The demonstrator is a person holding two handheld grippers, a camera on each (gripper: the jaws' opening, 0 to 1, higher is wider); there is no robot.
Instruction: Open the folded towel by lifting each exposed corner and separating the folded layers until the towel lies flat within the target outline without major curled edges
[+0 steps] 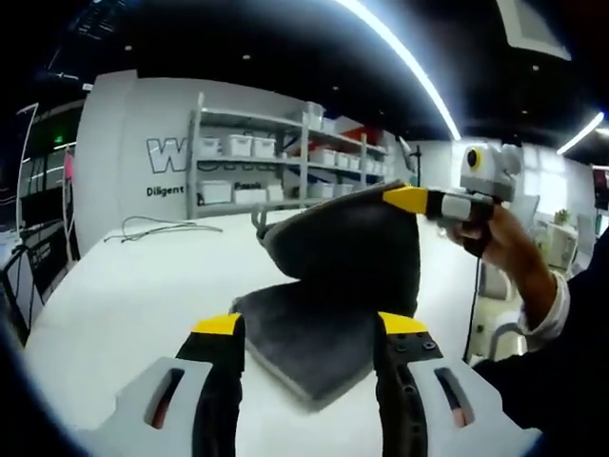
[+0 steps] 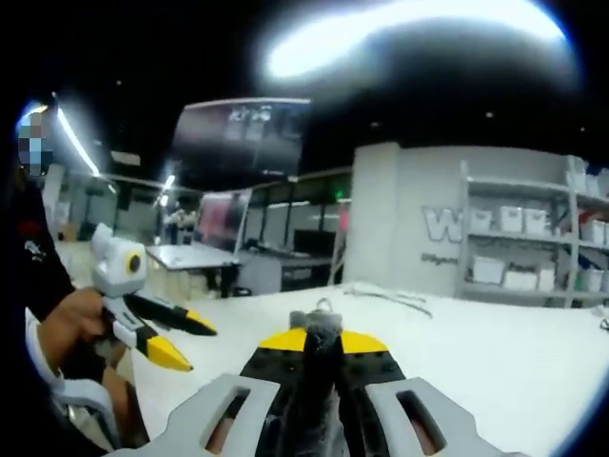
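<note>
A dark grey towel (image 1: pixel 328 286) lies on the white table (image 1: pixel 133 295). Its lower layer rests flat while the upper layer stands raised like a flap. My right gripper (image 1: pixel 406 198), held in a person's hand, is shut on the flap's top corner. In the right gripper view, grey towel cloth (image 2: pixel 320 333) is pinched between the yellow-tipped jaws of the right gripper (image 2: pixel 319 343). My left gripper (image 1: pixel 310 326) is open just above the towel's near edge, with a jaw on either side and nothing gripped. The left gripper (image 2: pixel 187 341) also appears open, off to the left.
A thin cable (image 1: pixel 157 228) lies on the table's far side. Shelves with white bins (image 1: pixel 285 162) stand against the back wall. The table edge (image 1: pixel 471 286) runs close by on the right, next to the person's sleeve. Other tables (image 2: pixel 195 255) stand farther off.
</note>
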